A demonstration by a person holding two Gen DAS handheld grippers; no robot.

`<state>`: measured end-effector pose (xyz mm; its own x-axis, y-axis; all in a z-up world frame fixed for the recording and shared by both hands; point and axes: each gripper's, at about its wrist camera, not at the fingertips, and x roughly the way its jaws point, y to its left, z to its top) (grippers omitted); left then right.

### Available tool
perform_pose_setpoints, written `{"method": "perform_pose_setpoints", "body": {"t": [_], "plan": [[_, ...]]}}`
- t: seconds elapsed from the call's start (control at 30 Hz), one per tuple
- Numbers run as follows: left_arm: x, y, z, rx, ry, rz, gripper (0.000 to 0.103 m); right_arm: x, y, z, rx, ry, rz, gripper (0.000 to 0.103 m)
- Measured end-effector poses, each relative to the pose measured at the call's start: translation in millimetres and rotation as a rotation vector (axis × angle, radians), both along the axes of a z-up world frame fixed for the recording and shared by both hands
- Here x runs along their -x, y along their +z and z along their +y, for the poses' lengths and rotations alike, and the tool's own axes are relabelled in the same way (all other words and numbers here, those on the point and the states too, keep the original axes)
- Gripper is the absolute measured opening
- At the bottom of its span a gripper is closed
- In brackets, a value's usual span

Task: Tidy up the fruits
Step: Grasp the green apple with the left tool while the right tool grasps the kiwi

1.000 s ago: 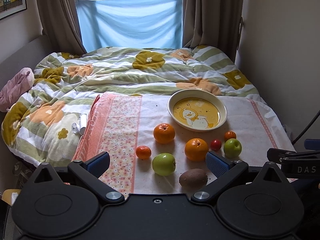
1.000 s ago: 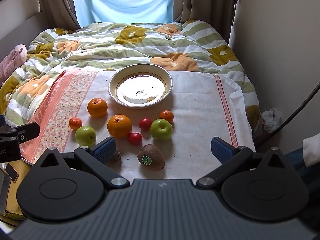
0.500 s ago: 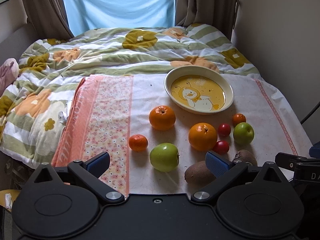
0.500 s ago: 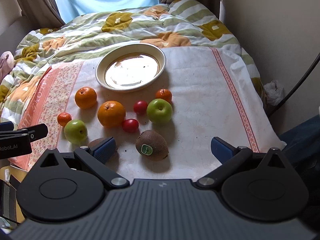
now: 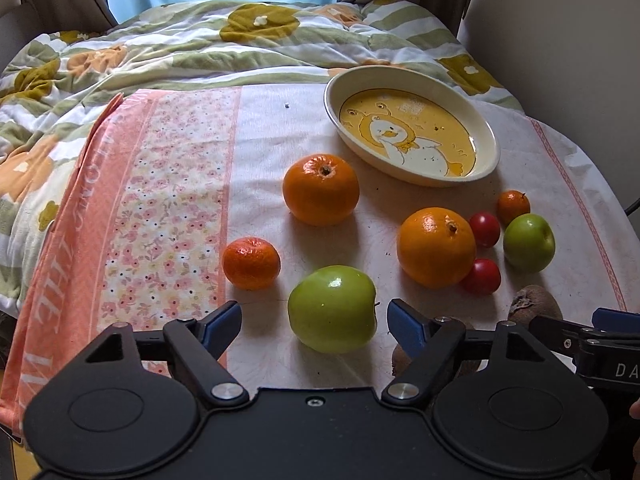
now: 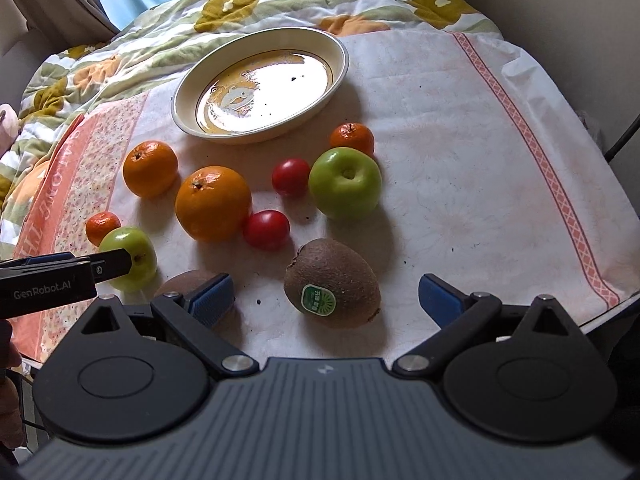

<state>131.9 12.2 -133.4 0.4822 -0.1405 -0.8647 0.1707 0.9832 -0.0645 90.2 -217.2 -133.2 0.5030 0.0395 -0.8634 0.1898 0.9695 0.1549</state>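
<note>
left claw (image 5: 314, 320) is closing around the green apple (image 5: 332, 308) near the bed's front edge, not pinching yet. right claw (image 6: 324, 294) is spread over the kiwi (image 6: 332, 282), probably both headed for the empty dish (image 5: 490, 136).

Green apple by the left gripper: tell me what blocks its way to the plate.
The green apple sits between the left gripper's closing fingers, not yet touched. Toward the plate, the large orange lies left of the straight line and another orange right of it; nothing visible blocks a lifted carry.
</note>
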Motion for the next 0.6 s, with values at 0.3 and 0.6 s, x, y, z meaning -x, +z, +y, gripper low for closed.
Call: {"method": "perform_pose_setpoints", "body": {"t": [0.3,0.6], "plan": [[-13.6,-15.6,-1.3,0.056,-0.008,0.05,0.065,-5.8,-21.2,0.1,-0.077,-0.061,0.023,0.103],[-12.9,-17.3,-6.7,0.051,-0.031,0.033,0.06,-9.8,-31.7,-4.4,-0.108,-0.111,0.043,0.103]]}}
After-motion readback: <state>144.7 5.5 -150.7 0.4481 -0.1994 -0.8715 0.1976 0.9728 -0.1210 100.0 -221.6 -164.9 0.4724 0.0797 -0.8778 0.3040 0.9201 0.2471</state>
